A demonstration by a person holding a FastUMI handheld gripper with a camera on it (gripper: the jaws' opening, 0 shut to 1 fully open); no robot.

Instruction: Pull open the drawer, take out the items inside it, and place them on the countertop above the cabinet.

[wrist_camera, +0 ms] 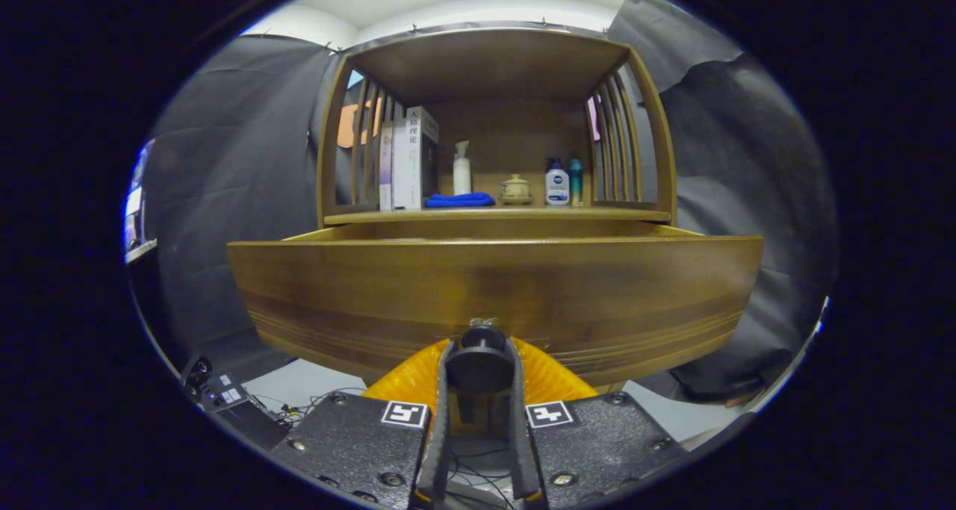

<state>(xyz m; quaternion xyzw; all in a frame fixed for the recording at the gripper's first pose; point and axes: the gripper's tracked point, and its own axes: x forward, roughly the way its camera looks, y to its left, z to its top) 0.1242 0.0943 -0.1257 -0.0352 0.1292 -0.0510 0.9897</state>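
Fingers of the gripper (479, 364) are closed tight on the dark round knob (481, 358) at the front of the wooden drawer (493, 293), which stands pulled out from the cabinet (494, 54). Beyond it, on the countertop (612, 214), stand books (407, 159), a blue cloth (460, 200), a spray bottle (462, 168), a small lidded jar (515, 190) and two bottles (564, 182).

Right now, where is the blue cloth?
Gripper view: the blue cloth lies on the countertop, between the books and the small lidded pot, beyond the gripper.
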